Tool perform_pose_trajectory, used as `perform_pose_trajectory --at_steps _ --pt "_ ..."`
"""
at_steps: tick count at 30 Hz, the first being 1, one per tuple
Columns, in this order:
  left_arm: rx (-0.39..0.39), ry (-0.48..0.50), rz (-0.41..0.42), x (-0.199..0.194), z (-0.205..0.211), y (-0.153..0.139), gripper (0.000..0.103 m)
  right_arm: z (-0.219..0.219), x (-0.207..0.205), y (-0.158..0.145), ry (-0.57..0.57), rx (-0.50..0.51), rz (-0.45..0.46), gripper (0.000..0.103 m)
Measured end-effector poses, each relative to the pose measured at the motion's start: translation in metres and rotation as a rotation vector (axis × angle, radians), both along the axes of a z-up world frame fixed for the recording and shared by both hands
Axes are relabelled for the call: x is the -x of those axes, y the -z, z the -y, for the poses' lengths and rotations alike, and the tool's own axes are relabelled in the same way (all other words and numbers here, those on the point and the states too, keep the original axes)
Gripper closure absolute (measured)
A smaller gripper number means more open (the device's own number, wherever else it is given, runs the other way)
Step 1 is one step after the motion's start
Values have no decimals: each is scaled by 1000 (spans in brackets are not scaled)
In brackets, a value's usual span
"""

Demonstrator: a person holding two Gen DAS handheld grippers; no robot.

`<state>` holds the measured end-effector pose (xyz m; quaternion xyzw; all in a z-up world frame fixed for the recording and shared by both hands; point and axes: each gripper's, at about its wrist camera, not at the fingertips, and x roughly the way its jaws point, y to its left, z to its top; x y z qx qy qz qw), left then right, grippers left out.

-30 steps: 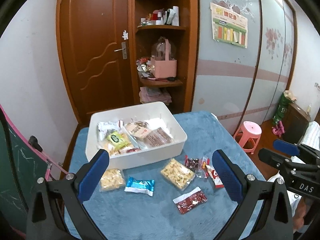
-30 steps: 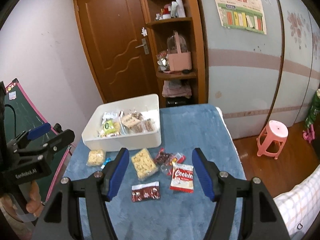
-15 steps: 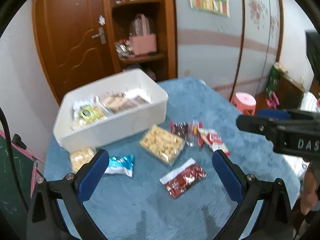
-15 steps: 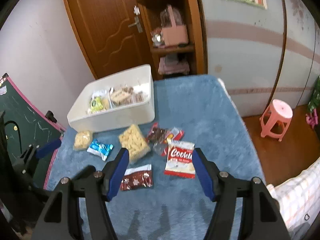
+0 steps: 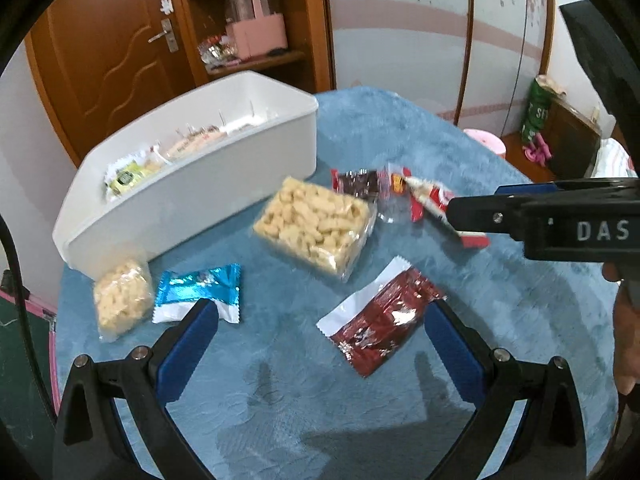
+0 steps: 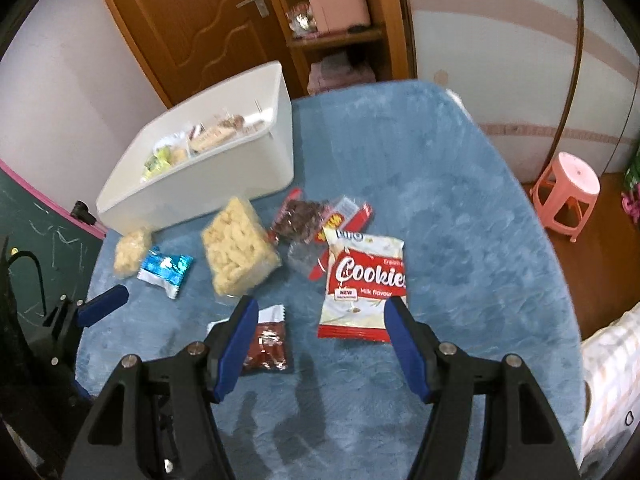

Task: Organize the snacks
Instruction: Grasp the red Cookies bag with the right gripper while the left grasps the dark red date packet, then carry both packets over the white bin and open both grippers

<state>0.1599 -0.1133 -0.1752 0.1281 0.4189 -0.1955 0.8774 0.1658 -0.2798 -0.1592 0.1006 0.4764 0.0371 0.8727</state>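
Blue plush cloth [image 6: 420,168] over the tabletop. Brown wooden door [image 6: 188,20] with metal handle [image 6: 250,0] behind. Open wooden shelf [image 5: 256,60] holds pink basket [image 5: 256,34]. Pink plastic stool [image 6: 568,194] on wood floor, right. Chalkboard [image 6: 36,240] at left.

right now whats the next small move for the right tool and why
Probably lower the right tool a little onto the Cookies packet. The tool is open and empty, the packet lies flat on the blue cloth just ahead between its fingers, and it is still outside the white bin.
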Motion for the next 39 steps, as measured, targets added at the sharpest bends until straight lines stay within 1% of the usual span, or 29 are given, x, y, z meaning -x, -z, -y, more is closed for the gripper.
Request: perform_pose_trajectory --at_steps 3,8,11,13,14,19,22,23,24,27,29,30,31,32,33,34,39 --pt "0 9 -32 -7 0 10 1 -2 -8 17 0 -1 -40 37" --pt "-11 58 -73 -16 8 24 1 1 -17 38 38 43 -81 37" --pt "-28 106 -94 -20 19 32 1 8 -21 45 62 43 -84 37" --pt "-38 128 -108 -21 27 37 1 11 -23 48 71 67 -83 37" --pt "-40 135 -114 -22 30 40 1 13 -23 50 67 57 -82 37" --pt "-38 126 -141 -30 42 50 1 13 -20 50 49 73 -64 38" --pt "-31 112 -152 -36 47 55 1 13 -16 49 44 72 -52 43" --pt "-31 106 -154 -38 49 56 1 14 -15 49 46 61 -51 51" --pt "-26 98 -158 -39 50 57 1 16 -14 49 53 56 -51 53" --pt "-2 76 -174 -44 52 58 10 31 -10 48 71 -21 -52 63" --pt "5 68 -167 -44 53 57 26 39 -8 47 74 -71 -53 64" --pt "11 66 -164 -43 53 55 32 42 -6 47 78 -88 -51 65" --pt "15 62 -161 -42 53 54 46 43 -5 46 80 -95 -48 65" --pt "16 52 -157 -42 52 53 54 43 -4 45 81 -97 -46 65" --pt "19 40 -161 -42 52 52 56 43 -2 44 80 -99 -43 66" --pt "29 25 -169 -41 51 51 61 42 -1 44 78 -99 -41 66" --pt "71 -60 -183 -31 38 47 63 32 10 36 55 -91 -25 66"
